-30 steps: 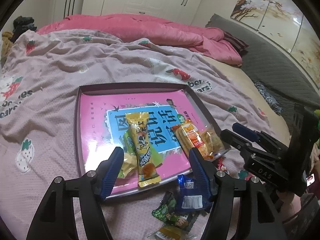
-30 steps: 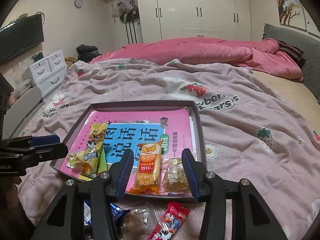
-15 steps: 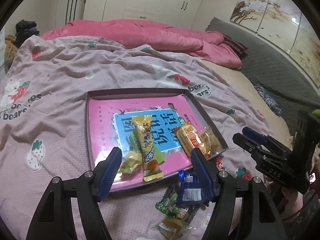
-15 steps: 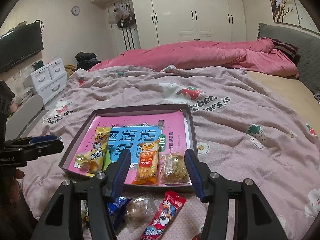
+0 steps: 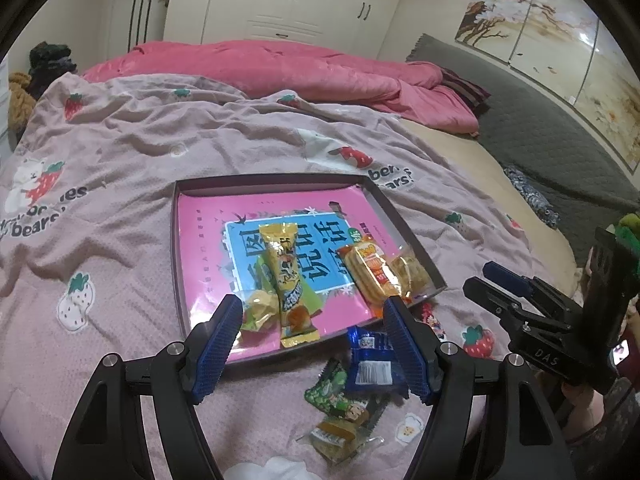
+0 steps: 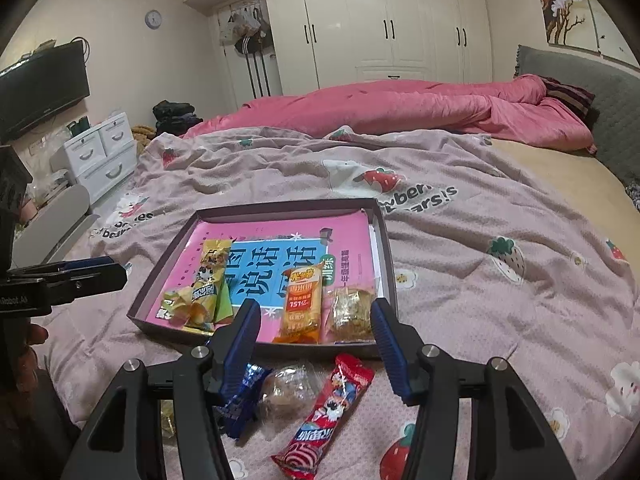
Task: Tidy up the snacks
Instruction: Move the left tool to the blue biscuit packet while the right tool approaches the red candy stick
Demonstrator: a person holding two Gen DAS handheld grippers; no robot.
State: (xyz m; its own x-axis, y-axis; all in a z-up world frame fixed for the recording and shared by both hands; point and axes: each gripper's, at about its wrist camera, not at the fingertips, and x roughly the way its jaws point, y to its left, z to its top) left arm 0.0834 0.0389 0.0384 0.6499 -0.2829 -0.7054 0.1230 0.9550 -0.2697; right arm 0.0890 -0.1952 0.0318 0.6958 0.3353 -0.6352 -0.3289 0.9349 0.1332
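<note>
A shallow dark tray [image 5: 175,240] [image 6: 388,248] with a pink and blue book lies on the bed. In it are a yellow bar [image 5: 286,280] [image 6: 210,280], a small yellow candy [image 5: 260,312], an orange cracker pack [image 5: 370,274] [image 6: 302,300] and a clear cookie pack [image 6: 354,312]. Loose on the blanket in front are a blue packet [image 5: 372,368] [image 6: 240,400], a green packet [image 5: 336,394], a small clear-wrapped sweet [image 5: 334,434], a round clear-wrapped snack [image 6: 286,392] and a red bar [image 6: 330,412]. My left gripper [image 5: 310,350] is open and empty above the tray's near edge. My right gripper [image 6: 314,346] is open and empty above the loose snacks.
A pink strawberry blanket [image 5: 120,160] covers the bed, with a pink duvet [image 6: 400,108] bunched at the back. A grey headboard [image 6: 580,80] stands at the right, white drawers [image 6: 100,156] and a TV [image 6: 40,88] at the left, wardrobes behind.
Both grippers have pulled back and up from the tray, so more loose snacks show in front. Both stay open and empty. No snack has moved.
</note>
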